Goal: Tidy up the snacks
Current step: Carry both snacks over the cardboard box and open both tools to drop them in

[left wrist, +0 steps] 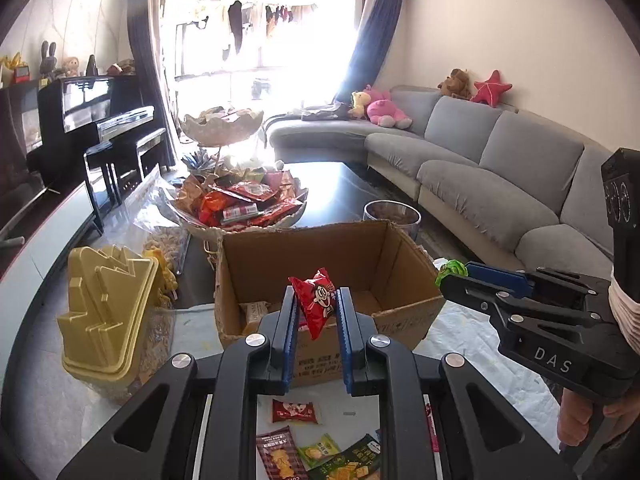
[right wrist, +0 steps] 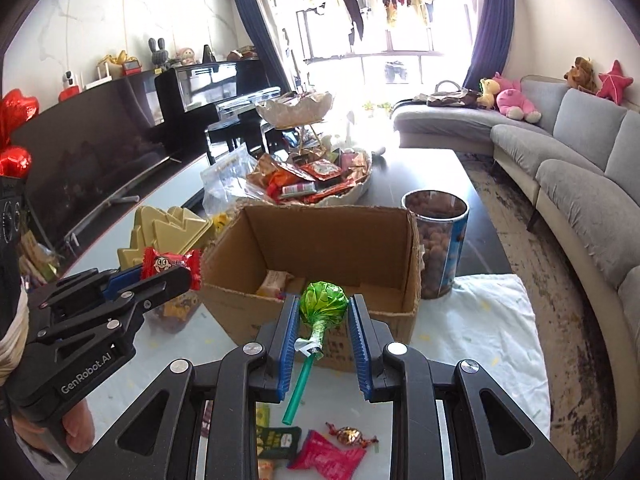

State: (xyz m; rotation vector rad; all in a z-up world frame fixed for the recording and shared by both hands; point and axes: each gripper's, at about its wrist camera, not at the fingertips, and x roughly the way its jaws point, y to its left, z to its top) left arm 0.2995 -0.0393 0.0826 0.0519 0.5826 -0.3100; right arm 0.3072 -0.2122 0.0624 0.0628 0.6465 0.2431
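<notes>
Left gripper: your left gripper (left wrist: 316,312) is clenched on a red snack packet (left wrist: 318,302), the packet pinched upright between the blue pads and held above the near edge of the cardboard box (left wrist: 320,248).
Right gripper: your right gripper (right wrist: 324,320) grasps a green-wrapped lollipop (right wrist: 323,300), its foil head between the pads and its green stick slanting down toward the table; it hangs just short of the box's near wall.
Box: open-topped, standing on a white cloth (right wrist: 492,320), with a pale packet or two lying in its bottom.
Only the left view shows: a red packet (left wrist: 296,411), a brown one and two green ones lying on the cloth beneath your left gripper; your right hand (left wrist: 588,420) curled round its gripper's handle at the right edge.
Only the right view shows: a pink packet (right wrist: 326,454), a gold-wrapped candy (right wrist: 350,436) and a dark green packet under your right gripper; the tall clear canister of brown snacks (right wrist: 440,240) seen whole, touching or just beside the box's right wall; red foil balloons (right wrist: 16,132) at far left.
Both views: the gold ridged lid (left wrist: 108,300) left of the box, the heaped snack basket (left wrist: 240,204) behind it, the grey sofa (left wrist: 500,168) to the right.
Pose: both grippers are side by side, tilted downward toward the box, each visible from the side in the other's camera.
</notes>
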